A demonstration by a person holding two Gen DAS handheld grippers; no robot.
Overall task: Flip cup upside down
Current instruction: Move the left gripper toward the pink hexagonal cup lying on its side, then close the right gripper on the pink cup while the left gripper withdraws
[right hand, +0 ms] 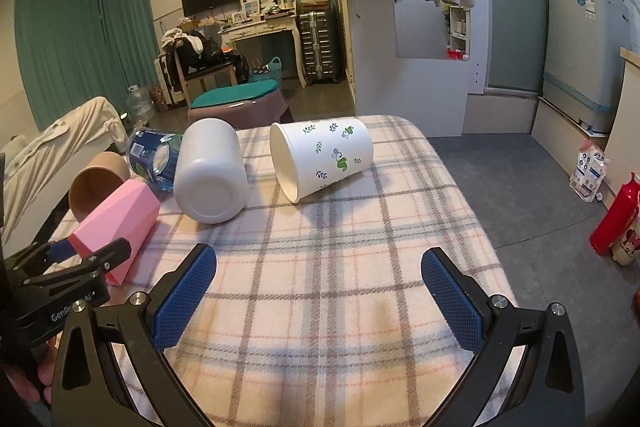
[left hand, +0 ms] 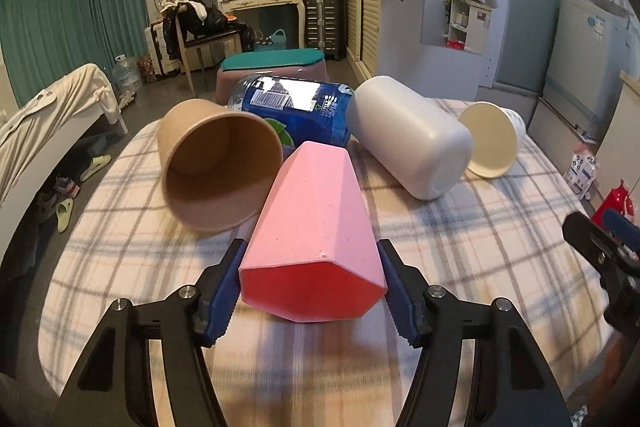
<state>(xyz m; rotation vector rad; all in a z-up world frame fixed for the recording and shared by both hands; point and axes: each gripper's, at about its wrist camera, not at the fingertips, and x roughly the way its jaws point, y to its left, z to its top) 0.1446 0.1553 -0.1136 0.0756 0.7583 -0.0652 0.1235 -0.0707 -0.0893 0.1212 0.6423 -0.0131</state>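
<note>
A pink faceted cup point(left hand: 316, 223) lies on its side on the plaid tablecloth point(left hand: 460, 247), its open mouth toward the camera. My left gripper point(left hand: 312, 287) has its blue pads on both sides of the cup near the rim, shut on it. The cup also shows in the right wrist view point(right hand: 120, 223), with the left gripper point(right hand: 86, 253) around it. My right gripper point(right hand: 318, 295) is open and empty above the cloth. It shows at the right edge of the left wrist view point(left hand: 600, 247).
A brown paper cup point(left hand: 216, 163), a blue bottle point(left hand: 296, 107), a grey-white cup point(left hand: 412, 135) and a white floral paper cup point(right hand: 324, 155) all lie on their sides behind. The table edge drops to the floor on the right, where a red bottle point(right hand: 616, 219) stands.
</note>
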